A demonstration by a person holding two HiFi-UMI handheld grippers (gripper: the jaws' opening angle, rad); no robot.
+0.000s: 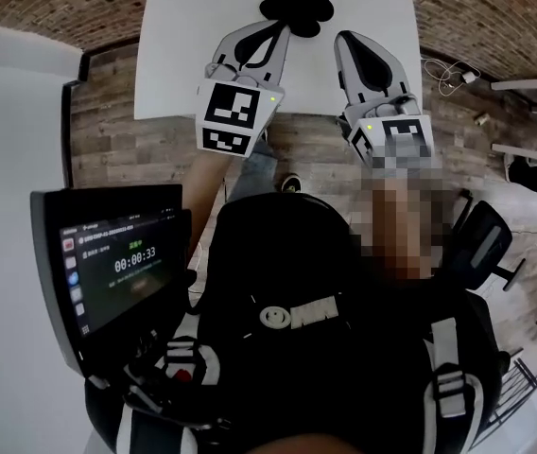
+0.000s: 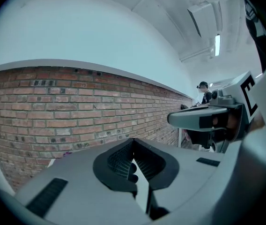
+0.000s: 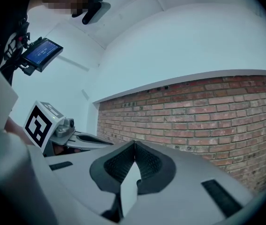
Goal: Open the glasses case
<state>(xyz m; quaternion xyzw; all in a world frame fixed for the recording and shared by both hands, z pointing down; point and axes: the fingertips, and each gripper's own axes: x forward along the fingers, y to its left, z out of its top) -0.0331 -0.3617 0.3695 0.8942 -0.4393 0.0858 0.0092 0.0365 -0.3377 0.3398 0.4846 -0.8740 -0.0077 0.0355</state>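
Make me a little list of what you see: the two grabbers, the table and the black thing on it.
left gripper: jaws together, nothing between them, over the table's near edge
right gripper: jaws together, nothing between them, beside the left one
table: white
black object: lies on the table by the left gripper's tips; probably the glasses case; open or closed, cannot tell

The white tabletop [image 1: 372,8] is mostly bare. The one obstacle near the middle is the black glasses case [image 1: 299,6], right at the tip of the left gripper [image 1: 281,29]. The right gripper [image 1: 346,38], jaws together like the left's, faces open surface. A clear gap separates the two grippers. A brick wall [image 2: 53,107] closes off the far side.
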